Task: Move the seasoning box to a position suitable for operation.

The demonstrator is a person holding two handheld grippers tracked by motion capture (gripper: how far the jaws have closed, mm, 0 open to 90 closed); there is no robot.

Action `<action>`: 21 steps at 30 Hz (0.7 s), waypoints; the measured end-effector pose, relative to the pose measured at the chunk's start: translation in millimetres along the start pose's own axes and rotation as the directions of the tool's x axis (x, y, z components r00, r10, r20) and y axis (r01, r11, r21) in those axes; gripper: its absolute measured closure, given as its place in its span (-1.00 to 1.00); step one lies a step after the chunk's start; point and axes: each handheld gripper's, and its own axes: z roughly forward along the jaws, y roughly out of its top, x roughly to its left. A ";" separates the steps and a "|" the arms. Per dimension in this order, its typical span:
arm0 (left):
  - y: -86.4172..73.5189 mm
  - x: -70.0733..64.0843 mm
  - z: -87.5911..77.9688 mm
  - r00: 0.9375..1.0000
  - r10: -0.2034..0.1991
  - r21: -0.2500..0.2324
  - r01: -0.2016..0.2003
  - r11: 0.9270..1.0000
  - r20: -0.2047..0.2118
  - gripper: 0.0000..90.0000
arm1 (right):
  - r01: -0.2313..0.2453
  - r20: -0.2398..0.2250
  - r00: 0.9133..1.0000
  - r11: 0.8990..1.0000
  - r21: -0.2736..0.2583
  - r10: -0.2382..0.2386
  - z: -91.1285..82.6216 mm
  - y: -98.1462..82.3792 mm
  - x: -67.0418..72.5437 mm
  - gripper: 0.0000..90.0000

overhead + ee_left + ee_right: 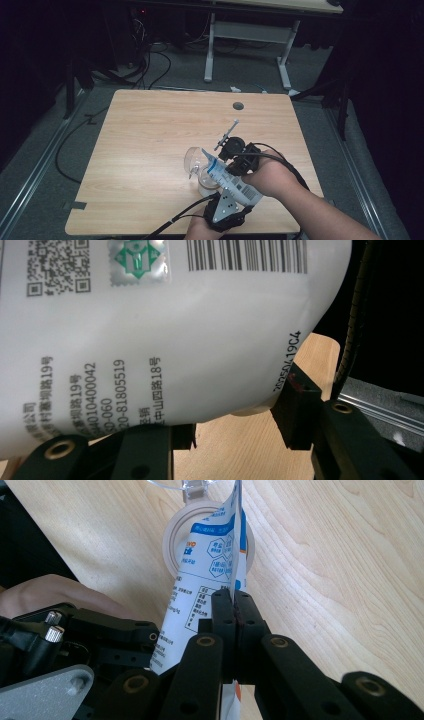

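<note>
A white pouch (239, 186) with blue print and a barcode is tilted, its top end over the mouth of a clear jar (204, 181) on the wooden table (150, 130). The jar's clear lid (192, 157) hangs open at its far side. My left gripper (234, 196) comes in from the near edge and is shut on the pouch's (150, 340) lower body, a jaw at each side. My right gripper (233, 611) is shut on the thin side edge of the pouch (200, 580), just behind the jar's rim (171, 537). In the high view the right gripper (227, 161) sits right of the jar.
A round cable hole (238, 106) lies near the table's far edge. Another desk's white legs (209, 50) stand beyond on the grey floor, with cables (150, 70) to the left. A cable (180, 215) trails from the left gripper across the near edge.
</note>
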 end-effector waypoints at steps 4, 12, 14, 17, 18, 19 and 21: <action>0.3 -0.2 0.3 1.000 0.001 0.000 -0.001 1.000 0.002 0.29 | 0.001 0.000 1.000 1.000 -0.004 -0.001 -0.6 -1.0 -0.5 1.00; 1.7 -0.6 0.7 1.000 -0.005 -0.004 0.005 1.000 0.001 0.29 | 0.001 0.004 1.000 1.000 -0.008 -0.001 -1.7 -1.7 -0.7 1.00; 1.7 -0.5 0.7 1.000 -0.005 -0.004 0.005 1.000 0.002 0.29 | 0.001 0.004 1.000 1.000 -0.009 -0.001 -1.7 -1.4 -0.7 1.00; 2.0 -0.1 0.6 1.000 -0.006 -0.005 0.006 1.000 0.002 0.29 | 0.001 0.008 1.000 1.000 -0.005 -0.001 -1.8 -1.1 -0.5 1.00; 2.2 0.1 0.4 1.000 -0.007 -0.005 0.007 1.000 0.003 0.29 | 0.003 0.005 1.000 1.000 -0.008 -0.002 -1.7 -0.7 -0.8 1.00; 2.3 0.2 0.3 1.000 -0.007 -0.005 0.007 1.000 0.003 0.29 | 0.002 0.006 1.000 1.000 -0.005 -0.002 -1.8 -0.4 -0.7 1.00; 2.4 0.3 0.2 1.000 -0.007 -0.006 0.007 1.000 0.002 0.29 | 0.001 0.006 1.000 1.000 -0.005 -0.001 -1.9 -0.2 -0.5 1.00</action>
